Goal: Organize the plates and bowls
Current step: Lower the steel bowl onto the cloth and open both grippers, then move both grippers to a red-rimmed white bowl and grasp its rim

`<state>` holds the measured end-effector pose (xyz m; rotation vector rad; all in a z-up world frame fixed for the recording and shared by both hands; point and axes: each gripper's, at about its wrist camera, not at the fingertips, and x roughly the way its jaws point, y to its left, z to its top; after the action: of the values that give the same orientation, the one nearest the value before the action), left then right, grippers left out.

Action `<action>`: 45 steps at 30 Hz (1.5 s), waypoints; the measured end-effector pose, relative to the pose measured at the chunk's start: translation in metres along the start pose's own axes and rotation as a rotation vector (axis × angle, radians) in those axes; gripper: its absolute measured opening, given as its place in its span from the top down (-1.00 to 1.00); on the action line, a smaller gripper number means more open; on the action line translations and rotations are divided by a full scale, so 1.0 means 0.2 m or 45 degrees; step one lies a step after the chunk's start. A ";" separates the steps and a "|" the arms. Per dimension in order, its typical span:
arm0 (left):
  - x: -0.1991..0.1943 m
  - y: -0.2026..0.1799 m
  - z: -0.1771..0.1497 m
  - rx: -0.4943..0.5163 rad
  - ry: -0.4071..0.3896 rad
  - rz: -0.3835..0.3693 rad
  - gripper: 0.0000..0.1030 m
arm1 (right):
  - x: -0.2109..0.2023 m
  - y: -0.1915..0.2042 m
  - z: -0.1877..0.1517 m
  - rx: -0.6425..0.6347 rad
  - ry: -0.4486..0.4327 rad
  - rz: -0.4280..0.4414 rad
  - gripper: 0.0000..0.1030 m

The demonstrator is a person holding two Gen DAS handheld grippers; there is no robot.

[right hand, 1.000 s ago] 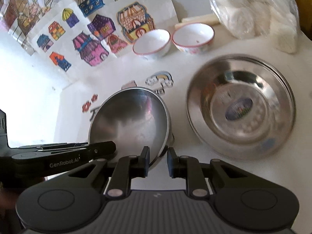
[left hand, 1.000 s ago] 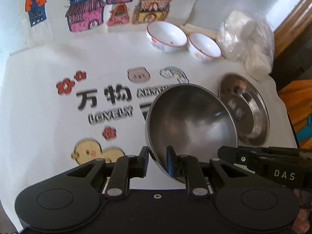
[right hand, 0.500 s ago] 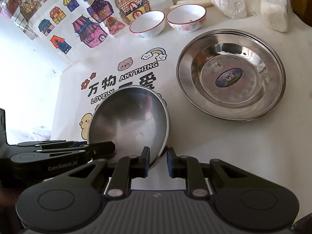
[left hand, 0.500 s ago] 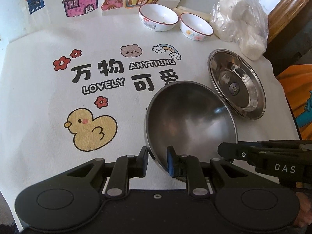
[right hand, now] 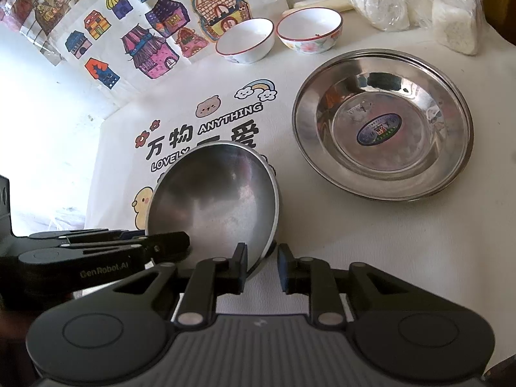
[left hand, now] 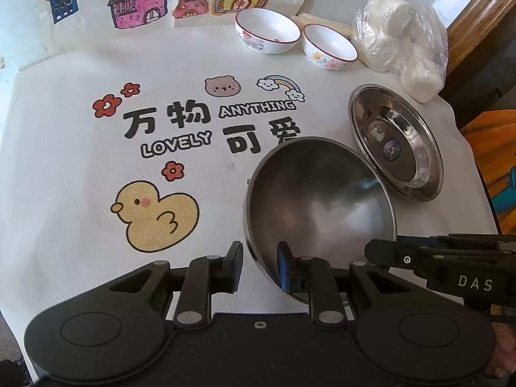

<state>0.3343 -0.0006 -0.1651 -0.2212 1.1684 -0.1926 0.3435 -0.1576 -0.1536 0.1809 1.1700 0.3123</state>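
Steel bowl (left hand: 319, 203): tilted, off the cloth, held by both grippers at its near rim; it sits right in front of each one's fingers, leaning away from them.
Left gripper (left hand: 260, 266): jaws narrowed onto the bowl's rim, one finger outside the wall, the blue-padded one inside.
Right gripper (right hand: 262, 266): jaws narrowed over the bowl's opposite edge, left finger inside the bowl, right finger outside; whether the pads press the metal I cannot tell for sure, but the rim runs between them.
Steel plate (right hand: 383, 122): flat on the cloth, ahead and to the right of both grippers, just beside the bowl, apart from it; an oval sticker in its centre.
China bowls: two, red-rimmed, side by side, far ahead of the grippers; one (left hand: 267, 30) to the left, one (left hand: 329, 46) to the right.
Bag (left hand: 403, 42): clear plastic with white rolls, far ahead on the right, beyond the plate.
Cloth (left hand: 80, 167): white, printed with a duck, flowers and lettering, under everything.
Count: one steel bowl, one steel plate, two china bowls, one bag.
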 end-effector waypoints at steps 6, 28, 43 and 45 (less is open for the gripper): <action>-0.05 0.04 -0.01 -0.024 -0.017 0.013 0.23 | -0.03 -0.01 -0.01 -0.005 -0.014 -0.021 0.32; -0.17 0.00 0.11 -0.161 -0.124 0.105 -0.98 | -0.19 -0.15 0.13 -0.027 -0.078 -0.095 -0.99; -0.07 -0.17 0.26 -0.289 -0.166 0.160 -0.99 | -0.26 -0.37 0.32 -0.158 -0.091 -0.130 -1.00; -0.05 -0.20 0.30 -0.312 -0.175 0.175 -0.99 | -0.27 -0.41 0.37 -0.176 -0.109 -0.127 -1.00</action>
<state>0.3842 -0.0327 -0.1237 -0.3625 1.0644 0.0867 0.4051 -0.2510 -0.1030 0.0151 1.0647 0.2935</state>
